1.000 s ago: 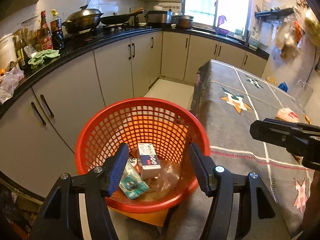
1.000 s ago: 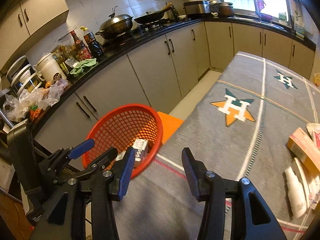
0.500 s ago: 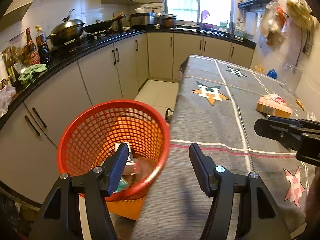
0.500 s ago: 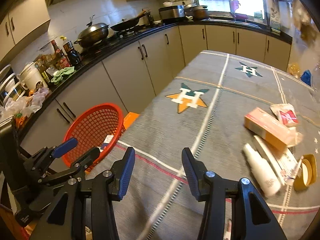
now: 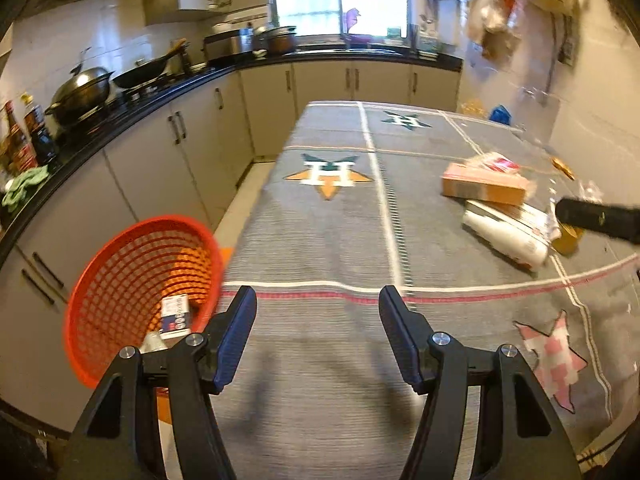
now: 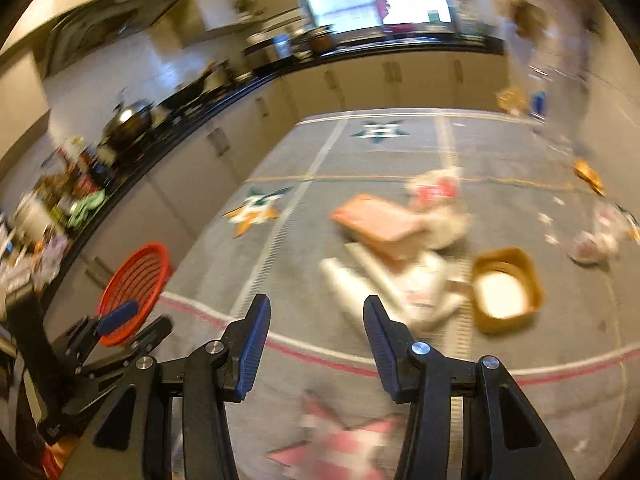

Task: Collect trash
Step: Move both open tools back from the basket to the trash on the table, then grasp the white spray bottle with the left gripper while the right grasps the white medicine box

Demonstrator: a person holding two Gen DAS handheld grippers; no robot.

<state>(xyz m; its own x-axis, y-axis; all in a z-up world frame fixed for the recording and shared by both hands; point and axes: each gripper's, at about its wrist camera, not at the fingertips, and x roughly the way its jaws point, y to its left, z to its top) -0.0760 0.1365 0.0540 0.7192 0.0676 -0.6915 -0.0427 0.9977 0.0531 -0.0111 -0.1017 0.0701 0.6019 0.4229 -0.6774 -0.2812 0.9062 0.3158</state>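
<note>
Fingers of the left gripper (image 5: 318,320) and right gripper (image 6: 316,332) gape wide, empty, above the counter (image 5: 332,240), the red basket (image 5: 132,280) beside its left edge.

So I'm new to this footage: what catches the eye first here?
The bright red basket off the table's left edge, a small box inside. Then the trash pile on the grey star-patterned tablecloth: an orange carton, a white bottle. Both grippers, left and right, are open, holding nothing.
</note>
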